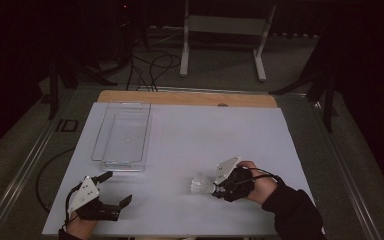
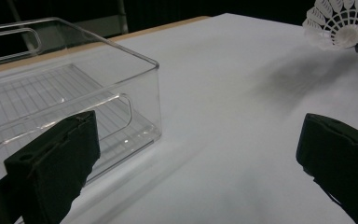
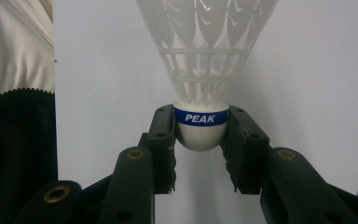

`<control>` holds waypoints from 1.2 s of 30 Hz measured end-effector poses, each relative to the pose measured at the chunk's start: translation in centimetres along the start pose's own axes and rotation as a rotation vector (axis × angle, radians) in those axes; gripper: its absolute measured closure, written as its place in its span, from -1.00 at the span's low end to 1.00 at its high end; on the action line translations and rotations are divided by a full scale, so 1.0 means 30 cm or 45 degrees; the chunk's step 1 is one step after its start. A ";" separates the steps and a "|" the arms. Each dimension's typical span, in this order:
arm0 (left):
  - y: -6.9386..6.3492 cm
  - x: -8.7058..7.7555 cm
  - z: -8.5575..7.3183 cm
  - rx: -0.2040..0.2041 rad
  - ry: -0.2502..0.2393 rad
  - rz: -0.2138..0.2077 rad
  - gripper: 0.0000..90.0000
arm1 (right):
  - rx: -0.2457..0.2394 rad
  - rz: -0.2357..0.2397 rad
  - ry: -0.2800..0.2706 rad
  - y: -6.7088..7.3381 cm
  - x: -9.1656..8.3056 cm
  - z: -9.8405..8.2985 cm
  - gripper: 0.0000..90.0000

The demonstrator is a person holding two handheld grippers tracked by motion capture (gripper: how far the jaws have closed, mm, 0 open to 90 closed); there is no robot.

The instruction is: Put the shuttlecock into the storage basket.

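Gripping white shuttlecock point(image 3: 200, 70), right gripper point(image 3: 200, 140) pinches cork; blue band reads "PEAK".

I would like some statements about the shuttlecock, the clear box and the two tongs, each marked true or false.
1. The right tongs grip the shuttlecock by its cork base. True.
2. The shuttlecock lies inside the clear plastic box. False: the box holds nothing, and the shuttlecock is in the right tongs, off to the box's right.
3. The left tongs are open with nothing between them. True.
4. The band on the shuttlecock is red. False: it is blue, with the word PEAK in white.
5. The box stands on the white table sheet. True.
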State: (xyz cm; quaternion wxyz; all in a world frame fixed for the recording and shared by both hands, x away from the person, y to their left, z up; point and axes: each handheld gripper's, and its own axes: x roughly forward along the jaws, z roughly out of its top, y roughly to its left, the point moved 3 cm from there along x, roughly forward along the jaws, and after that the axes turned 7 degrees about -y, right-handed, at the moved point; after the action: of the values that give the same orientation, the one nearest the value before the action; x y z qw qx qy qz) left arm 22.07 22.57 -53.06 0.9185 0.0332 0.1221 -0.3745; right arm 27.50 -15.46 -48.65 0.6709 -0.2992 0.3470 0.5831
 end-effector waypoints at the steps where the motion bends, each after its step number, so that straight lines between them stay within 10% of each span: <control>1: 0.000 -0.001 0.003 -0.004 -0.005 -0.004 -1.00 | 0.003 0.004 0.001 0.000 0.000 -0.002 0.46; 18: -0.043 -0.018 0.179 -0.076 0.038 -0.092 -1.00 | -0.001 -0.029 0.010 -0.005 -0.012 -0.017 0.46; 36: -0.071 0.015 0.372 0.037 0.085 -0.167 -1.00 | -0.003 -0.022 0.009 0.003 -0.012 -0.016 0.46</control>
State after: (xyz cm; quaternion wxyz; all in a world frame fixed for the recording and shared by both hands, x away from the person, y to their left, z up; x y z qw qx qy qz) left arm 23.13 19.04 -42.31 0.8869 0.0510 0.1491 -0.4342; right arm 27.33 -16.06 -48.64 0.6742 -0.3051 0.3462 0.5766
